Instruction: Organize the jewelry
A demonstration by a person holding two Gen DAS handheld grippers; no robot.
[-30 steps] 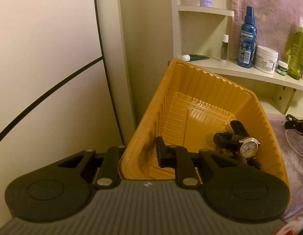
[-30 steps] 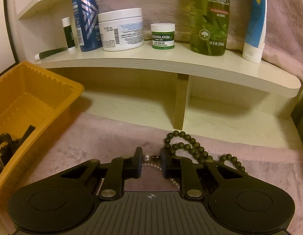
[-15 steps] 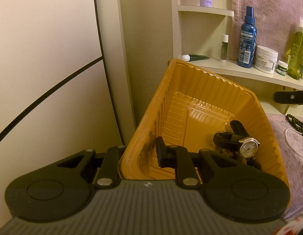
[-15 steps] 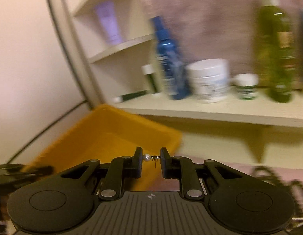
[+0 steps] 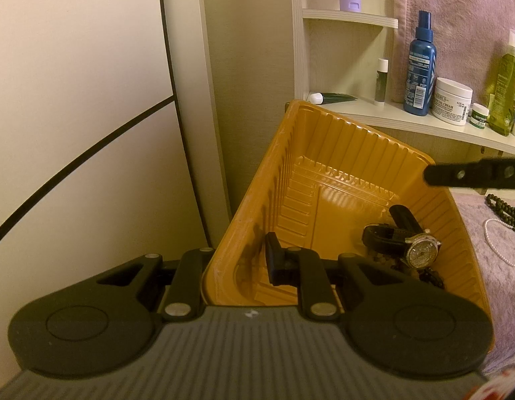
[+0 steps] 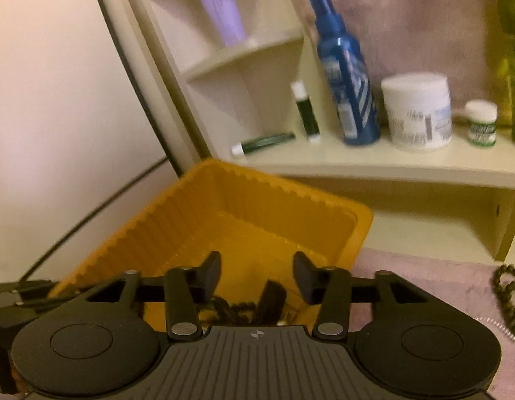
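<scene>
The yellow ribbed tray [image 5: 327, 166] is where the jewelry ends up, and it sits at the left end of a pinkish fuzzy cloth [image 5: 490, 260], jammed up against the cream wall panel [image 5: 74, 100]. Inside it, down at about 4 o'clock in the left wrist view, there's a watch [image 5: 420, 255] with a sparkly dial and a black strap, plus some dark beads tucked under it.

Left gripper [image 5: 237, 260] is clamped on the tray's near wall, one finger outside the rim and one inside, so it's got the tray pinched.

Right gripper [image 6: 257, 268] hangs over the tray's near end, jaws spread wide and holding nothing that I can see. Its view is a bit blurry. One of its fingers pokes into the left view at 3 o'clock, over the tray's far right corner.

Out on the cloth at 3 o'clock there's a dark bead bracelet [image 5: 505, 208] and a thin pearl strand [image 5: 495, 245] just beside it.

Further back, the corner shelf [image 5: 424, 123] holds a blue spray bottle [image 5: 420, 70], a white cream jar [image 5: 452, 100] and an olive-green bottle [image 5: 507, 90].
</scene>
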